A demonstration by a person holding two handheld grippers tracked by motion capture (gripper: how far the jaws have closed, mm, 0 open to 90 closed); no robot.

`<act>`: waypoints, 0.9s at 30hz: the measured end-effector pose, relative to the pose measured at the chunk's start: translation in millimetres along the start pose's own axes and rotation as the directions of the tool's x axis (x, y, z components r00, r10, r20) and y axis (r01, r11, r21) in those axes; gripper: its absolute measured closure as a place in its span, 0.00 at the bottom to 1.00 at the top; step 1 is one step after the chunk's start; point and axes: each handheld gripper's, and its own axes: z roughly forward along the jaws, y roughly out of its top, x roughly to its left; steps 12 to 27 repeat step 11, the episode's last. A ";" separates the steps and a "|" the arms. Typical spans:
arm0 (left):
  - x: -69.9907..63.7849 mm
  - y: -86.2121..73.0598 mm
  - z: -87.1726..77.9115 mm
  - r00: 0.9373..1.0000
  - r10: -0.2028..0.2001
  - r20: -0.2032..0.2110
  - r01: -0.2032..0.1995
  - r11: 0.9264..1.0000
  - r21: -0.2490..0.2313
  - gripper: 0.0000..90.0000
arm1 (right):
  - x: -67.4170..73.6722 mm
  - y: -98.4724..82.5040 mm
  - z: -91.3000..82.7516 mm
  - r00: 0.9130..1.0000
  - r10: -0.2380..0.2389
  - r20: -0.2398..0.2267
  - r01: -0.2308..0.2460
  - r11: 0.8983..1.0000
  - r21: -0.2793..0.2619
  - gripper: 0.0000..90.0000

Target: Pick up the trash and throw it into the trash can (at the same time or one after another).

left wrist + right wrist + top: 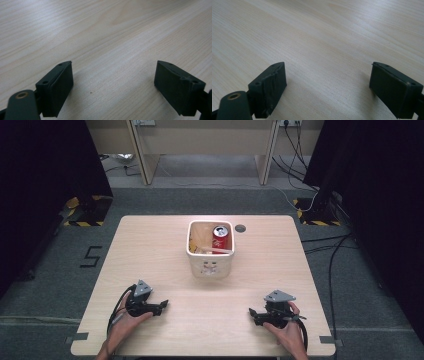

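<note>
The white bin (210,255) stands ahead of both grippers and between them, well apart from each, with a red can (220,238) upright in its far right corner beside some pale wooden pieces that are too small to make out. The left gripper (159,306) rests low on the wooden table (150,245), jaws spread wide and released, holding nothing; bare wood lies between its pads (58,87). The right gripper (254,312) rests likewise, jaws wide apart and empty. Both forearms are cut off by the near edge. Beyond the table lie grey carpet, cables and dark curtains.
</note>
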 end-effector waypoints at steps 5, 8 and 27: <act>0.0 0.0 0.0 1.000 0.000 -0.001 0.000 1.000 0.000 0.16 | 0.0 0.0 0.0 1.000 0.000 0.000 0.000 1.000 0.000 0.16; 0.0 0.0 0.0 1.000 0.000 -0.001 0.000 1.000 0.000 0.16 | 0.1 0.0 -0.1 1.000 0.001 0.000 -0.001 1.000 0.001 0.16; 0.0 0.0 0.0 1.000 0.000 -0.001 0.000 1.000 0.000 0.16 | 0.2 0.0 -0.1 1.000 0.002 0.000 -0.002 1.000 0.001 0.16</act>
